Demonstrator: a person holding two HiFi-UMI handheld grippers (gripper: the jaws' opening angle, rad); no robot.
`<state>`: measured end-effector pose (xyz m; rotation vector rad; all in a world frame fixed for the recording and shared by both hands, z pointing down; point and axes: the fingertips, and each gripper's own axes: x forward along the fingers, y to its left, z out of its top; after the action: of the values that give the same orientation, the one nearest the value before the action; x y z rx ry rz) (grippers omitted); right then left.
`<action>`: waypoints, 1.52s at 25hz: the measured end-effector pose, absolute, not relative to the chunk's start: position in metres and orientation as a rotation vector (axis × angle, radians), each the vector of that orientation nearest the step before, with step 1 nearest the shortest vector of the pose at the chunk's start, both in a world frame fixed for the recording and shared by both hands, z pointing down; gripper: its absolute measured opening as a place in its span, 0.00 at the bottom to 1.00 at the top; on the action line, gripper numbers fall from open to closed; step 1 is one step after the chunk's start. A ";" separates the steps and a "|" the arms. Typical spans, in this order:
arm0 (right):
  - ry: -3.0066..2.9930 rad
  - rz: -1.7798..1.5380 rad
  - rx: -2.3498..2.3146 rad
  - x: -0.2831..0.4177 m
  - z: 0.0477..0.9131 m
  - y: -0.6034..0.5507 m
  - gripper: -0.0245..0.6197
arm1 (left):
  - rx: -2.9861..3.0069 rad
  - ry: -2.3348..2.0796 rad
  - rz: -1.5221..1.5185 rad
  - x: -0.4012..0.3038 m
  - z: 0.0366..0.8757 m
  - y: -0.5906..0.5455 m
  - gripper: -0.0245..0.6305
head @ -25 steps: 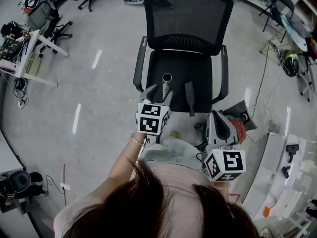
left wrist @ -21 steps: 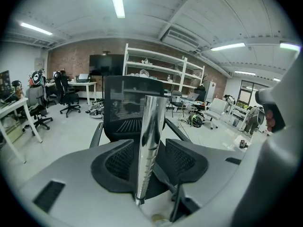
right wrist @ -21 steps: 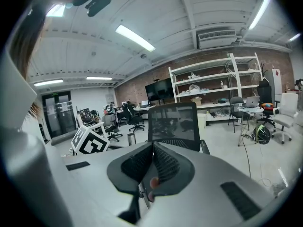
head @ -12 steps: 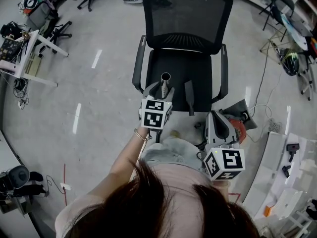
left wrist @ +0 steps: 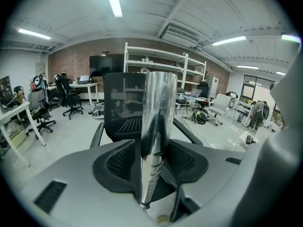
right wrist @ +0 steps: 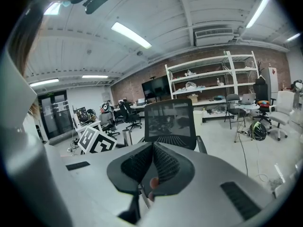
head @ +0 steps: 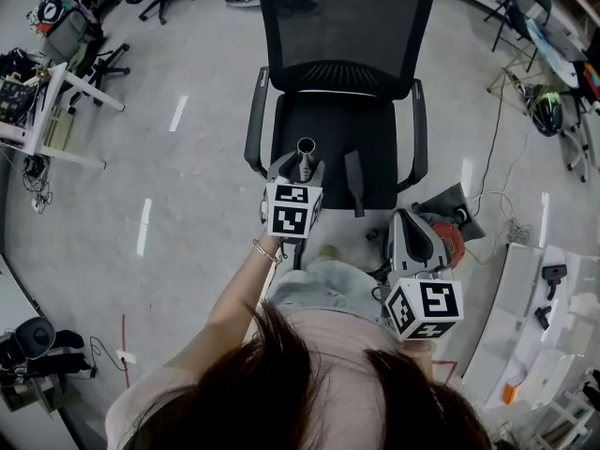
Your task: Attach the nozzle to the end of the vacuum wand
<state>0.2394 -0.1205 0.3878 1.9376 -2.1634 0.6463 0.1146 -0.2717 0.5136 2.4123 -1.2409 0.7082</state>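
Shiny chrome vacuum wand [left wrist: 157,122], hollow open end up, clamped between left gripper [left wrist: 154,161] fingers, black tapered nozzle [head: 353,184] lying on office chair [head: 384,148] seat, right gripper [right wrist: 151,163] fingers together

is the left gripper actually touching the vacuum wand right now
Touching: the left gripper view shows the left gripper with jaws closed on the vacuum wand.

Pale grey glossy floor [head: 187,186] with streaks of reflected ceiling light fills most of the head view. A black mesh-back office chair with armrests [head: 342,73] stands at top centre and a white-framed desk [head: 45,101] at upper left. Left gripper view: red brick back wall [left wrist: 71,63] across mid-frame, white open metal shelving [left wrist: 189,63] in front of it at centre, long fluorescent strip lights [left wrist: 113,1] lit on the white ceiling at top.
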 end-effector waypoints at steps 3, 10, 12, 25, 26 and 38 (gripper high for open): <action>-2.156 0.650 1.941 0.241 0.389 -0.120 0.08 | 2.407 -1.251 0.734 0.115 0.518 -0.273 0.34; -2.160 0.672 1.920 0.245 0.397 -0.118 0.08 | 2.387 -1.257 0.759 0.118 0.534 -0.272 0.33; -2.159 0.676 1.914 0.248 0.399 -0.118 0.08 | 2.400 -1.265 0.761 0.120 0.533 -0.273 0.29; -2.091 0.777 1.828 0.269 0.459 -0.127 0.08 | 2.449 -1.294 0.772 0.121 0.530 -0.275 0.28; -2.085 0.787 1.823 0.271 0.466 -0.128 0.08 | 2.449 -1.295 0.772 0.121 0.531 -0.275 0.28; -2.050 0.946 1.695 0.282 0.556 -0.142 0.08 | 2.454 -1.336 0.765 0.124 0.540 -0.282 0.28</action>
<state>0.2818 -0.1419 0.5561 1.6955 -2.0500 0.9464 0.1240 -0.2819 0.5398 2.4538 -1.3362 0.7647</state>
